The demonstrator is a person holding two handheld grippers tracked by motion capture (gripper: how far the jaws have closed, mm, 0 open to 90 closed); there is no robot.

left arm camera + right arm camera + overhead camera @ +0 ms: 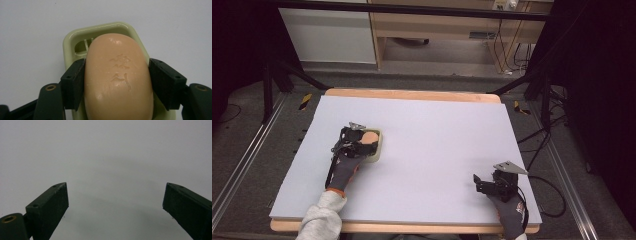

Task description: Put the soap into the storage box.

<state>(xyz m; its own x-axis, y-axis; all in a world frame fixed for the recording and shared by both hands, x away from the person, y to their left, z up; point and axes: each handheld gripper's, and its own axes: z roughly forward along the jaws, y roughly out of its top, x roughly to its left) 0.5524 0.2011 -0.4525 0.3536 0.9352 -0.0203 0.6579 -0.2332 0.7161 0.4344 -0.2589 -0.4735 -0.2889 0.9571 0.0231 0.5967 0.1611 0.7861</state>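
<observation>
Gripping the peach soap bar (117, 77) where it lies in its pale green dish (68, 42) at the worktop's left, the left gripper (117, 85) looks mid-task, lifting or releasing unclear, while the right gripper (115, 202) idles open-jawed

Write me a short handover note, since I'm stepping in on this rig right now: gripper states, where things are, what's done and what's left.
Left hand-held gripper: jaws against both long sides of the soap bar, apparently shut on it.
Soap bar: sits in the pale green soap dish on the left part of the table; whether it is lifted off the dish I cannot tell.
Right hand-held gripper: open, holding nothing, over bare table near the right front corner.
Done: soap is gripped.
Left: probably lifting the soap out or releasing it; the goal spot is unclear.
</observation>
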